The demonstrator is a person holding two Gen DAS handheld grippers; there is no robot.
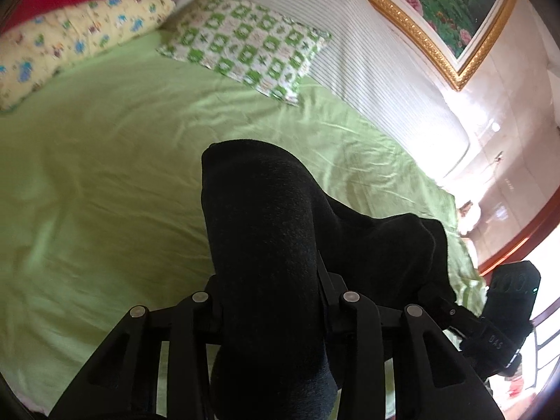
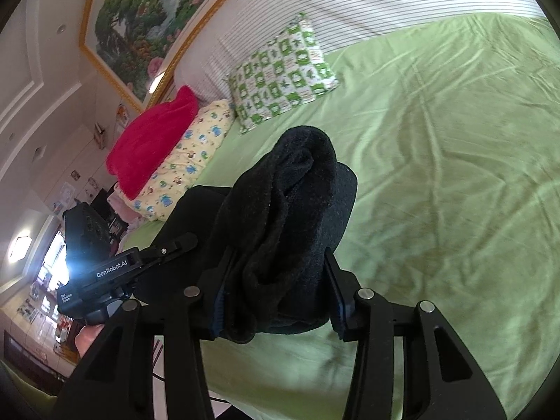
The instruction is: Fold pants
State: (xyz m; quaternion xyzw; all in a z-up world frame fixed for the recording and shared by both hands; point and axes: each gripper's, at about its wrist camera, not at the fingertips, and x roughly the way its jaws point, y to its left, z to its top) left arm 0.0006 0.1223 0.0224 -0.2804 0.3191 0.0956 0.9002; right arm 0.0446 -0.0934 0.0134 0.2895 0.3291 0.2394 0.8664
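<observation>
L gripper (image 1: 269,301): jaws part-open, clamped on a thick bunch of the pants (image 1: 266,231); cloth fills the gap between the fingers and spills out fwd and below. R gripper (image 2: 280,287): same, jaws part-open and clamped on a bunched wad of pants (image 2: 290,210), blue pads pressing the cloth on both sides.

Pants: black, fuzzy knit, heavily bunched, not flat. Held raised over the bed (image 1: 105,182) by both grippers; in L view a dark span of cloth runs from L gripper toward the R unit at frame right. Whether any part touches the sheet: can't tell.

No containers in view.

Bed: green sheet, creased, bare around pants. Far side of bed from pants, at the headboard (image 2: 385,3) (white, striped): green-check pillow (image 1: 245,45), beside it a yellow print pillow (image 1: 77,35), red blanket (image 2: 154,143) lying on the yellow one. Above headboard: gold-framed painting (image 2: 140,24) on wall.

A fingertip of the person shows under the L unit in R view.
</observation>
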